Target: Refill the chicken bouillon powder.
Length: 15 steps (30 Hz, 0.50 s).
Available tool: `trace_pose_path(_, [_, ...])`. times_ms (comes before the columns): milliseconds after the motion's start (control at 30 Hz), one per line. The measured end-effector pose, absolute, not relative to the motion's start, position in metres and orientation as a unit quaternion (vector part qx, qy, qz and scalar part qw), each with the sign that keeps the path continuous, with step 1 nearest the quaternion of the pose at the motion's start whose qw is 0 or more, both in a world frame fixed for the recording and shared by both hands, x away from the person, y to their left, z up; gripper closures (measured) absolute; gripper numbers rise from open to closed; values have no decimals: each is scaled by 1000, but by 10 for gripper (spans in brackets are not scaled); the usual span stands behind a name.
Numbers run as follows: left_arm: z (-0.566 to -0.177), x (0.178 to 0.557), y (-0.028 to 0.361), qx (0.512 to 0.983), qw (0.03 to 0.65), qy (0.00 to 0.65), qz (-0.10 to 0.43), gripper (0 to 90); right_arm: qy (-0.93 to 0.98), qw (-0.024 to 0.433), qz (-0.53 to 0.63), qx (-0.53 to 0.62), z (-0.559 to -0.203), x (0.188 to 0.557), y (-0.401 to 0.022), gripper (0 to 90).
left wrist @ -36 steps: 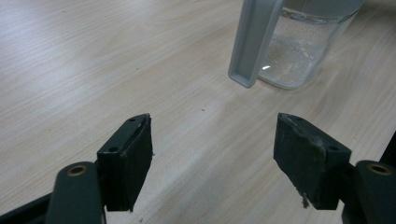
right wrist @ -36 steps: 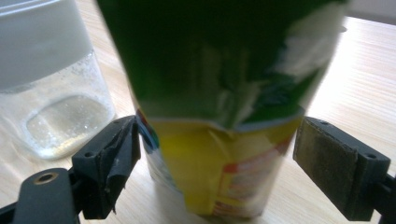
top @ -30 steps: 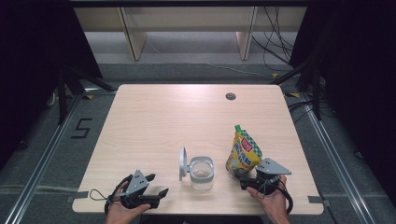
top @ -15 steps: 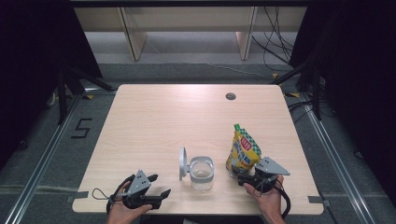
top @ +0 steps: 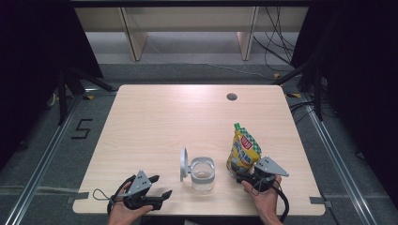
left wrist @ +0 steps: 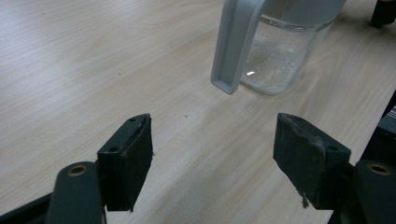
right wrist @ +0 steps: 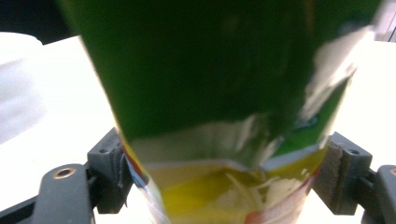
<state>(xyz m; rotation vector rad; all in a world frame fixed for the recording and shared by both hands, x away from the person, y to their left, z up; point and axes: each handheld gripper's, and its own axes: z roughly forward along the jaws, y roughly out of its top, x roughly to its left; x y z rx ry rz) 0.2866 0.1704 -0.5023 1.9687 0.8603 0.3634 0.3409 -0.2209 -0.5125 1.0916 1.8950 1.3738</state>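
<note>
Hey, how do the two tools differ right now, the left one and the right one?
The left tool has its jaws spread wide with only bare table between them; the right tool has its jaws against both sides of the yellow-green pouch. The left tool points toward the clear jar without touching it, while the right tool is in contact with the pouch. Both are hand-held, low at the table's near edge.

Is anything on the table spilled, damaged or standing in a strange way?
Nothing spilled. The clear glass jar stands upright with its grey lid open; the green and yellow pouch stands upright between the right gripper jaws.
</note>
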Motion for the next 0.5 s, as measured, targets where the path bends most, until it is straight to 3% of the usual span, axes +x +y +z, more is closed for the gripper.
trace_pose_path(200, [-501, 287, 172, 808, 456, 339, 153, 282, 714, 263, 515, 394, -510, 343, -228, 264])
trace_pose_path(500, [-502, 286, 171, 807, 454, 346, 151, 283, 754, 199, 525, 339, -503, 357, -251, 278])
